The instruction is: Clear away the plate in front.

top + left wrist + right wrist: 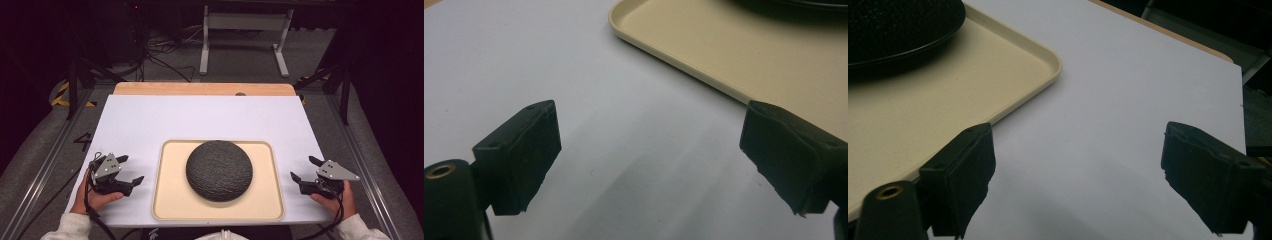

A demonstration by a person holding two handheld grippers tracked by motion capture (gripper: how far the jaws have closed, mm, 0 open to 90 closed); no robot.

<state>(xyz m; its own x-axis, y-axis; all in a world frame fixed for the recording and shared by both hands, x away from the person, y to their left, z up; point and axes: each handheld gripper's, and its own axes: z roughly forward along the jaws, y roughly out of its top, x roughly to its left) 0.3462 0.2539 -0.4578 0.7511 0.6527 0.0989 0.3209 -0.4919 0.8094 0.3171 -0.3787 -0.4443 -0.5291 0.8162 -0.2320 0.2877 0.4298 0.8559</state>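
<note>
A round black dome-shaped object with a rough, pebbled surface [219,170] sits in the middle of a beige tray [170,200] on the white table top. My left gripper [129,170] rests on the white surface just left of the tray, held by a hand, jaws wide apart and empty. In the left gripper view my left gripper [651,165] points at bare white surface with the tray [724,50] to the right. My right gripper [304,170] rests right of the tray, open and empty. In the right gripper view my right gripper [1075,177] has the tray's corner [998,80] and the black object [898,25] at its left.
The white sheet [200,120] covers a wooden table whose far edge [200,89] shows bare. Metal rails run along both sides of the table. Beyond it are white table legs [245,35] and cables on a grey floor.
</note>
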